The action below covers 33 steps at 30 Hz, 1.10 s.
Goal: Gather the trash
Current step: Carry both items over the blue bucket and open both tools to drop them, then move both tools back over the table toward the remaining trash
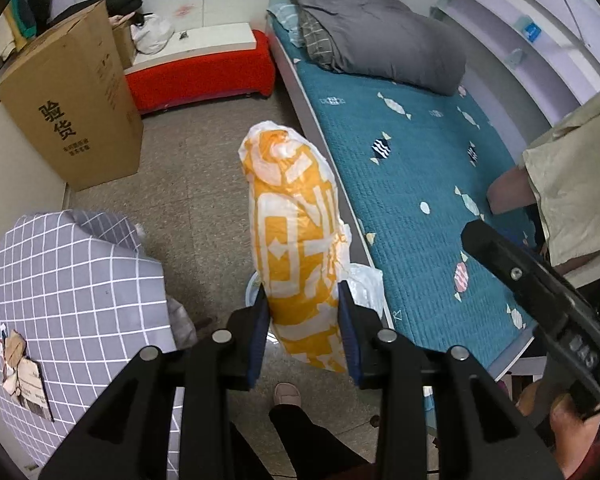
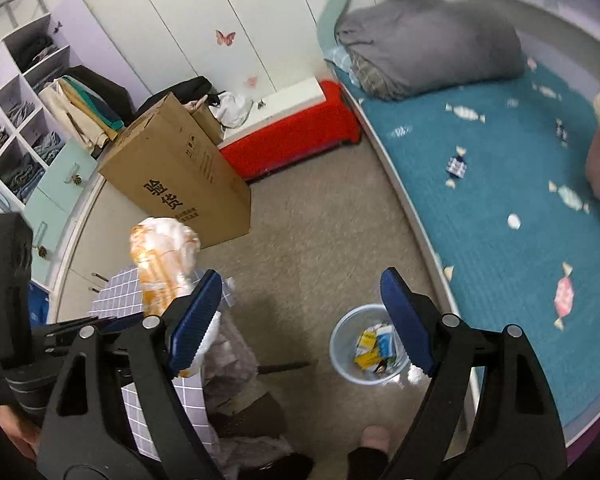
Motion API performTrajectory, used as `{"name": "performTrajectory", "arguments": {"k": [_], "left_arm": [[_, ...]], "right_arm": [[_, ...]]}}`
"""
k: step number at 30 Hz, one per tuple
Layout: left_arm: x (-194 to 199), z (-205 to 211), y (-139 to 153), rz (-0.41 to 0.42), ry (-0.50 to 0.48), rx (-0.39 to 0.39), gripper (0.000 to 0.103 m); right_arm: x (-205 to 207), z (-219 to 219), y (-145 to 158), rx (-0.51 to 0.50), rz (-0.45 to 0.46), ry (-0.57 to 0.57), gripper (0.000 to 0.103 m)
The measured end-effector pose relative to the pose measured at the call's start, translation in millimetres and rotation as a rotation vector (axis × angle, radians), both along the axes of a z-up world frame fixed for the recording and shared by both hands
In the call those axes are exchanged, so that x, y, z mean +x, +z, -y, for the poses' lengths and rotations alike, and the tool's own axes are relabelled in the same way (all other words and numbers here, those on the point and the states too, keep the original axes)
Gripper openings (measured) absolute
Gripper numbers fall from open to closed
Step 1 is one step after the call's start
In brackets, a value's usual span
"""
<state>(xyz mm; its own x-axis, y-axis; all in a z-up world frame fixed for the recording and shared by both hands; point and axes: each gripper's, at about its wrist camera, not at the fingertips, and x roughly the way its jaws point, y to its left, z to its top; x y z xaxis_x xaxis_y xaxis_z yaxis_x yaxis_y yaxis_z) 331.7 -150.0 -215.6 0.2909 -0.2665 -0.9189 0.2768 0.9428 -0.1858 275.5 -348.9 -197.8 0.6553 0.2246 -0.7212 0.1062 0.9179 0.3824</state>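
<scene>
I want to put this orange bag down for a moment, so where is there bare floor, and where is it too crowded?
Bare floor lies between the cardboard box, the red bench and the bed. It is crowded nearer the person: the trash bin sits against the bed edge, and the grid-patterned cloth fills the left. The left gripper holds the orange bag; the right gripper is open.

1. The left gripper [image 1: 303, 328], black-framed with blue padded fingers, has its jaws closed against something held upright between them.
2. The right gripper [image 2: 306, 320], of the same build, has its jaws spread wide with nothing between.
3. The person's foot [image 1: 287, 394] shows below, on the floor.
</scene>
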Motion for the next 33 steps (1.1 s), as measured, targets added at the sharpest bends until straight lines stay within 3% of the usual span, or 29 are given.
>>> {"name": "performTrajectory", "arguments": {"k": [13, 15, 19, 21, 27, 33], "left_arm": [[-1, 43, 1, 0.012, -0.081, -0.002, 0.034], [0, 47, 2, 0.021, -0.088, -0.003, 0.036], [-1, 57, 5, 0.062, -0.089, 0.006, 0.064], [0, 58, 6, 0.063, -0.086, 0.003, 0.069], [-7, 52, 11, 0.09, -0.065, -0.012, 0.071], [-24, 36, 31, 0.175, -0.018, -0.021, 0.071]], "right_arm": [[-23, 32, 11, -0.024, 0.04, -0.087, 0.08], [-26, 40, 11, -0.022, 0.045, -0.109, 0.08], [-32, 51, 12, -0.021, 0.049, -0.142, 0.08], [-36, 55, 13, -0.022, 0.05, -0.154, 0.08], [-42, 51, 17, -0.024, 0.061, -0.155, 0.08], [-48, 35, 28, -0.048, 0.103, -0.115, 0.08]]}}
